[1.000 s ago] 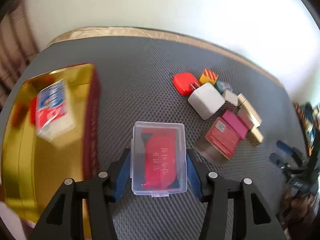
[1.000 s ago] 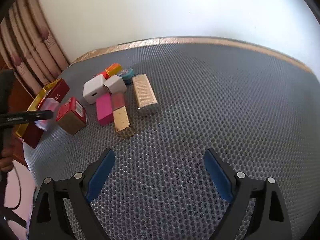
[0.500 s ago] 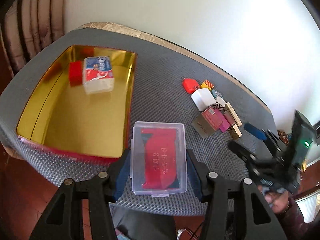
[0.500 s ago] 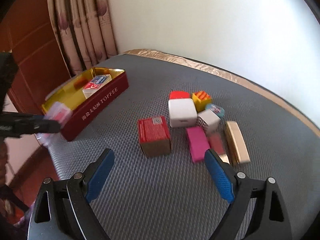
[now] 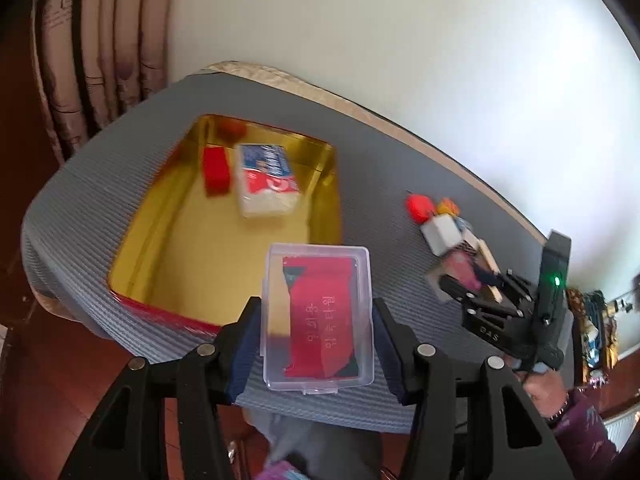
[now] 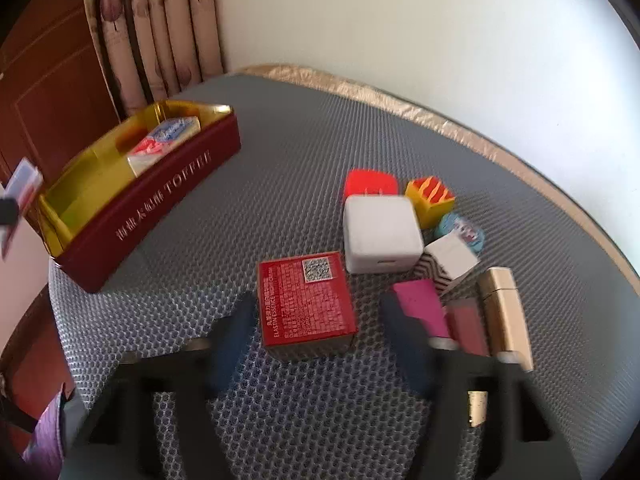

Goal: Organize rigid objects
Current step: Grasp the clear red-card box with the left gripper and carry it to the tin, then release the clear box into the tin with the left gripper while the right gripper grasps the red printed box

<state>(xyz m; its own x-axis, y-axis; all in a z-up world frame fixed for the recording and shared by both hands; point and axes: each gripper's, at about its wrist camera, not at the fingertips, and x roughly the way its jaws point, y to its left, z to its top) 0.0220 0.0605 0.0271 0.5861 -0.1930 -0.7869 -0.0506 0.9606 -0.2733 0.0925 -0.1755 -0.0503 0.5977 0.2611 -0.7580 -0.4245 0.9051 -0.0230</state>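
Observation:
My left gripper (image 5: 318,316) is shut on a clear plastic case (image 5: 318,316) with a red card inside, held above the table's near edge beside the gold toffee tin (image 5: 160,248). The tin holds a red block (image 5: 216,170) and a white-blue pack (image 5: 268,180). My right gripper (image 6: 316,332) is open with its blurred fingers on either side of a red box (image 6: 304,300), apart from it. Behind the red box lie a white cube (image 6: 380,232), a pink box (image 6: 422,312) and a gold case (image 6: 504,312). The right gripper also shows in the left wrist view (image 5: 472,286).
The grey mesh mat (image 6: 280,152) covers the round table. The tin's red side (image 6: 152,204) stands at the left. A red flat piece (image 6: 370,184), a yellow block (image 6: 430,200) and a small striped box (image 6: 450,260) crowd the pile. Curtains (image 6: 160,28) hang behind.
My left gripper has risen and pulled back with the case, so the tin looks farther. My right gripper has closed in on the pile and now straddles the red box.

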